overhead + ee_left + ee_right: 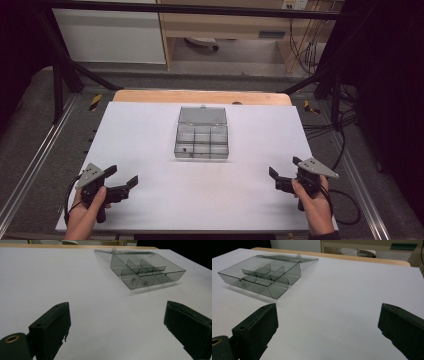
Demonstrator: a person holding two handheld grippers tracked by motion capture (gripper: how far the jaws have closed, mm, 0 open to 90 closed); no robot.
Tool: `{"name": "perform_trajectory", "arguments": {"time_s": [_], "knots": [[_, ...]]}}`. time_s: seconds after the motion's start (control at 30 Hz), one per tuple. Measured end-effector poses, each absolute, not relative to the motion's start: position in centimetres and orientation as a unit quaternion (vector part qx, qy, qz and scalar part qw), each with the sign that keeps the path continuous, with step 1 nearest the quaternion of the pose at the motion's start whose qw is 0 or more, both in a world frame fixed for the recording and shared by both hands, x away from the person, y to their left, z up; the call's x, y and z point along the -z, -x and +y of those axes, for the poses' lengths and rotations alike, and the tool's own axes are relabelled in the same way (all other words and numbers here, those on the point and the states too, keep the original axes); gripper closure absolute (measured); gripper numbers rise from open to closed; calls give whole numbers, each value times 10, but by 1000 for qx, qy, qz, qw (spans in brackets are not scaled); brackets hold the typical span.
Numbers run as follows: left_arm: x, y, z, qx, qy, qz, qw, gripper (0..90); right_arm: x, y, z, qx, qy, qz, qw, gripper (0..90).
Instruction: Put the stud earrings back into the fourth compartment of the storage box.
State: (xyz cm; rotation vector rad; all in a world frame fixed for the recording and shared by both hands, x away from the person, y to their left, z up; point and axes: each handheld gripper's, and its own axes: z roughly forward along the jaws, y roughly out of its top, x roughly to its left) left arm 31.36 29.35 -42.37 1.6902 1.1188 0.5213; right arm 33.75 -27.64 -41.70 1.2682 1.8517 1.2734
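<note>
Resting low near the bench's (150, 200) front corners, the left gripper (121, 175) and right gripper (283, 168) have jaws spread wide, empty, well apart from the open box (202, 141).

One compartment box (202, 141); two tongs; one table (150, 195).

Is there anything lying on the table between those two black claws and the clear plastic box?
Nothing visible. The open compartment box sits at the middle of the white table, with bare surface between it and both the left gripper and the right gripper, whose jaws stand wide apart.
</note>
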Motion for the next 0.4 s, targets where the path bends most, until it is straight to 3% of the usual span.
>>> {"name": "perform_trajectory", "arguments": {"time_s": [0.27, 0.4], "knots": [[425, -314, 292, -214, -702, 465, 496, 74, 431, -342, -253, -477, -465, 704, 246, 38], [426, -315, 291, -213, -709, 462, 489, 74, 432, -345, -251, -466, -469, 706, 254, 40]]}}
